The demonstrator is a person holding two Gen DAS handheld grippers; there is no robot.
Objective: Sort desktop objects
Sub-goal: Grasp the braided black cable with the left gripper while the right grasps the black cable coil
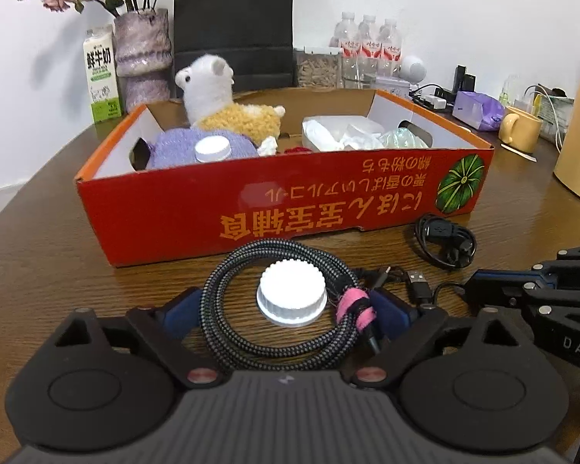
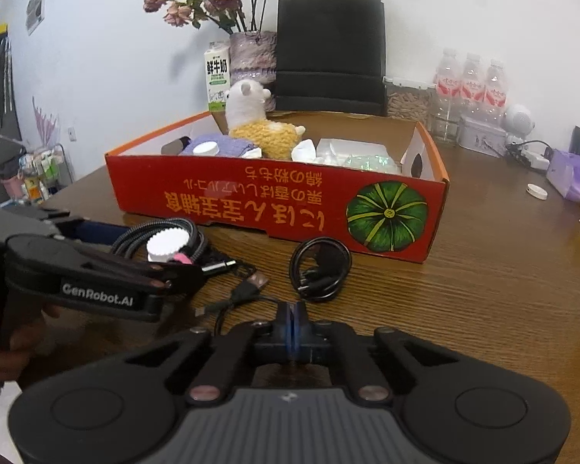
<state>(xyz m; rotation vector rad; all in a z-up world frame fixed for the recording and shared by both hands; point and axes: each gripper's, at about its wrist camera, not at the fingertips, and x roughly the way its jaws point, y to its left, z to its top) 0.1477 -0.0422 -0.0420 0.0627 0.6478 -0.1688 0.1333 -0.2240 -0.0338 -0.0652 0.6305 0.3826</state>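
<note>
A coiled braided cable [image 1: 228, 301] with a pink tie [image 1: 353, 307] lies on the wooden table before the red box [image 1: 251, 208]. A white cap [image 1: 292, 295] sits inside the coil. My left gripper [image 1: 290, 305] is open, its blue fingers [image 1: 179, 311] either side of the coil; it also shows in the right wrist view [image 2: 135, 247]. My right gripper [image 2: 293, 319] is shut and empty, just behind a loose thin USB cable [image 2: 247, 290]. A small black cable coil [image 2: 321, 268] lies ahead of it. The box [image 2: 290, 205] holds a plush alpaca [image 2: 259, 123], a purple knit item, a white cap and plastic packs.
Behind the box stand a milk carton [image 1: 101, 77], a vase of dried flowers [image 1: 143, 58], a black paper bag [image 1: 234, 23], water bottles [image 1: 367, 46], a power strip, a purple tissue pack [image 1: 479, 110], a yellow mug [image 1: 520, 127] and a tan jug at the right edge.
</note>
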